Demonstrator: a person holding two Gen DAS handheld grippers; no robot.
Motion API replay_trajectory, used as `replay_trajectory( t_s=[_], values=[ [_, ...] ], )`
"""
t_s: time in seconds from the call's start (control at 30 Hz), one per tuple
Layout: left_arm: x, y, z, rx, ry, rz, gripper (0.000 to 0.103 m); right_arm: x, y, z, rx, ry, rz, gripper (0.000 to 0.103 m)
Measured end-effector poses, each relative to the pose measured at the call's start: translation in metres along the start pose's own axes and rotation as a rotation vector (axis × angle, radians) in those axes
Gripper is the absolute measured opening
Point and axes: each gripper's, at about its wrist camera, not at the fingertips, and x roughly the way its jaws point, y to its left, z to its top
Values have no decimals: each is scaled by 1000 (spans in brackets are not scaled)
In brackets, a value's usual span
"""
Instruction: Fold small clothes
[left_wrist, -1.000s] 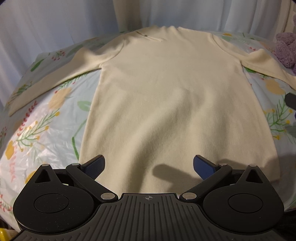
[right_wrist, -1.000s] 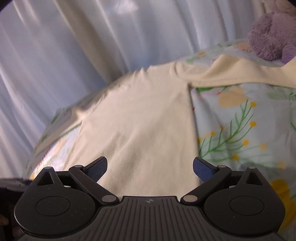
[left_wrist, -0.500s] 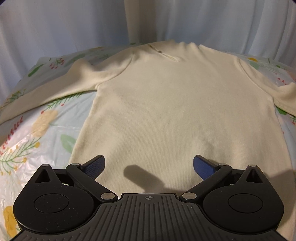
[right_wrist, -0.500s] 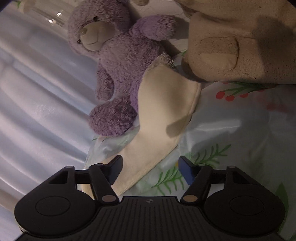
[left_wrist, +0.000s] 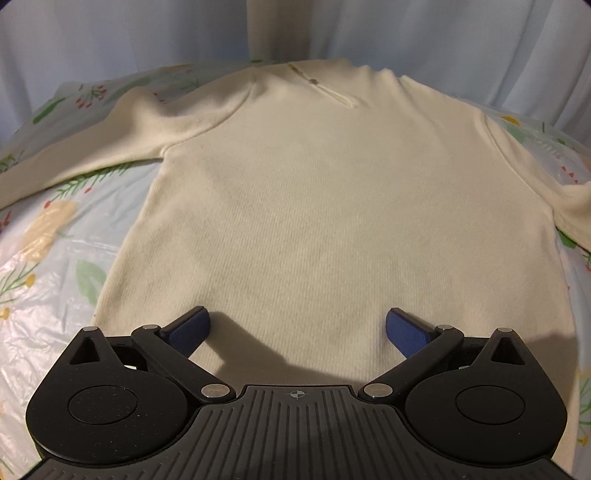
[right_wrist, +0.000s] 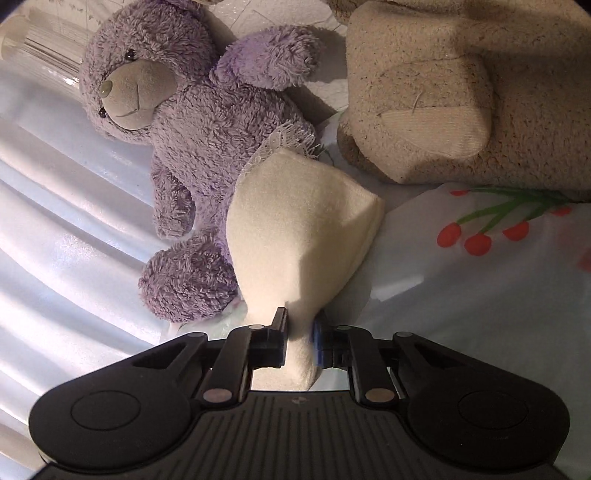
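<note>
A: Sweater (left_wrist: 332, 221), cream knit, lies flat and face up on the bed (left_wrist: 48, 295), collar away from the left wrist camera, both sleeves spread outward. Floral sheet under a clear plastic cover.

B: Left claw (left_wrist: 297, 328)?

A: Jaws wide apart, nothing between them. It hovers over the hem area, blue pads (left_wrist: 188, 330) above the fabric; contact cannot be confirmed.

B: Right claw (right_wrist: 300, 343)?

A: Jaws closing on the sleeve cuff (right_wrist: 299, 229), with cloth bunched between the pads and fanning out beyond them. The cuff end rests against a purple teddy bear (right_wrist: 192, 147); a beige plush toy (right_wrist: 461, 92) sits just beside it on the right of that view.

B: Step in hand?

A: Judged as the first fold: taking the right sleeve so it can be brought across the body.

B: Next move calls for?

A: Likely a firm pinch, then a lift clear of the purple teddy bear and a carry inward over the chest, laid flat. Risk: fringe near the cuff may snag the plush. Left claw could pin the body to stop it sliding.
</note>
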Motion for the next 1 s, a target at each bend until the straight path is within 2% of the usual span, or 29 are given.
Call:
replay_trajectory(
  t_s=[0.17,0.27,0.33,0.4,0.5,0.57,0.6,0.63,0.7,0.83,0.93,1.0],
  values=[
    [0,3,3,-2,17,-19,103,-16,27,-8,-156,-69,6,8],
    [1,6,7,2,35,-39,103,-26,67,-18,-317,-110,30,8],
    [0,9,13,-6,48,-58,103,-31,107,-35,-467,-115,82,7],
    [-5,13,20,-33,21,-115,103,-36,151,-64,-630,-97,184,7],
    [-17,14,37,-42,-65,-194,103,-43,210,-127,-860,-23,392,8],
    [-21,14,49,-36,-106,-252,103,-44,232,-166,-949,100,509,11],
    [-22,14,56,-37,-124,-307,103,-41,241,-190,-999,210,567,18],
    [-21,15,61,-41,-135,-349,103,-39,244,-206,-1015,284,597,27],
    [-13,17,72,-52,-138,-425,103,-36,241,-227,-1022,367,591,33],
    [21,27,92,-139,-49,-574,103,-33,220,-232,-984,421,466,35],
    [46,32,95,-195,36,-616,103,-37,201,-221,-946,431,376,36],
    [57,34,95,-211,74,-615,97,-43,192,-215,-926,423,340,40]
  ],
)
